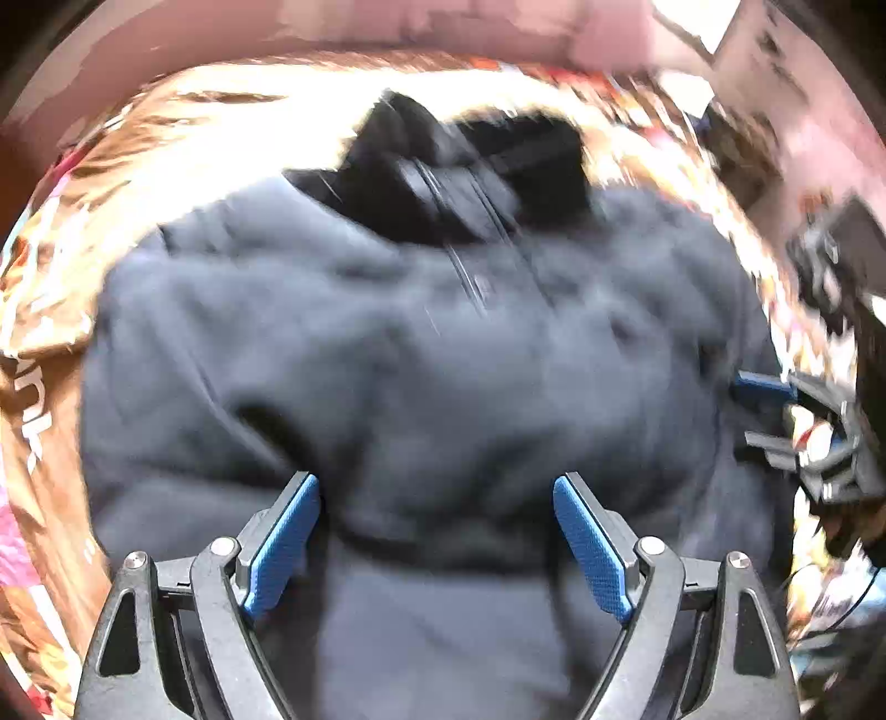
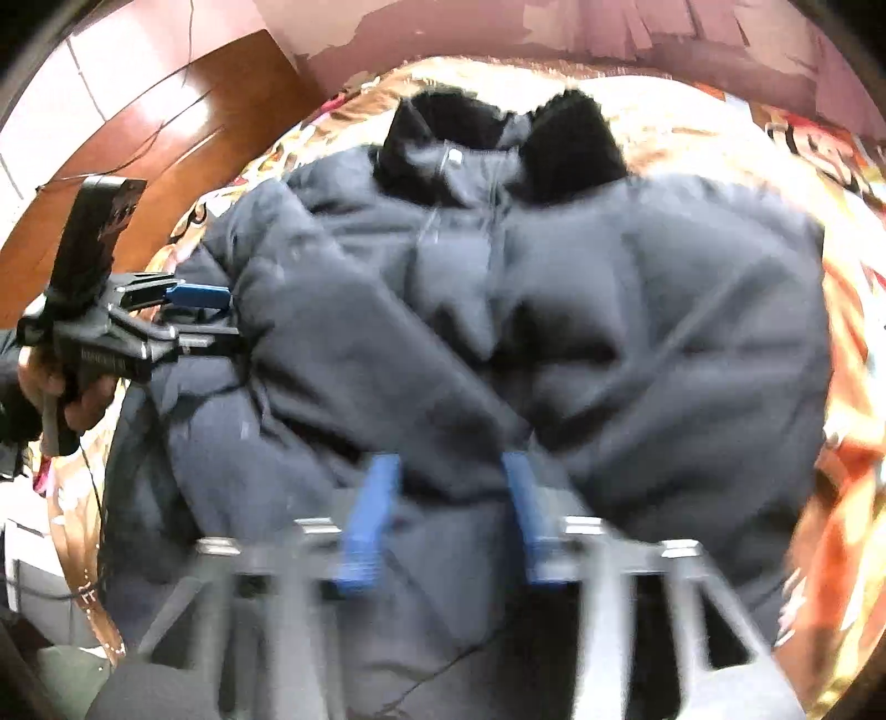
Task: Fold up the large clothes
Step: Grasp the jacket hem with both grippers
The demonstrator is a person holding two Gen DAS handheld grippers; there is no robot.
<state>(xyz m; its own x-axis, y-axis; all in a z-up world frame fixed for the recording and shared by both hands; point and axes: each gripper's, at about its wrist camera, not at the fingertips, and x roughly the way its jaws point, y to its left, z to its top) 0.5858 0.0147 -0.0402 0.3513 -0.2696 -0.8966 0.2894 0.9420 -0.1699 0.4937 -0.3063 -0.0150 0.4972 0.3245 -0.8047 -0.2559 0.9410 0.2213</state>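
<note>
Two grippers hang over a bed covered by a bright patterned blanket (image 2: 847, 332) in orange, brown and white. Pink walls (image 2: 498, 33) with peeling patches rise behind it, and a polished wooden headboard (image 2: 166, 138) stands at one side. A dark puffy jacket (image 1: 387, 343) lies spread on the blanket, its black furry collar (image 2: 570, 144) at the far end, its zipper (image 1: 470, 266) running down the middle and both sleeves folded across the front. The left gripper (image 1: 437, 531) stands with jaws wide apart above the jacket, holding nothing. The right gripper (image 2: 448, 520), blurred, also shows parted jaws over the fabric. A hand (image 2: 61, 393) grips the left tool's handle.
</note>
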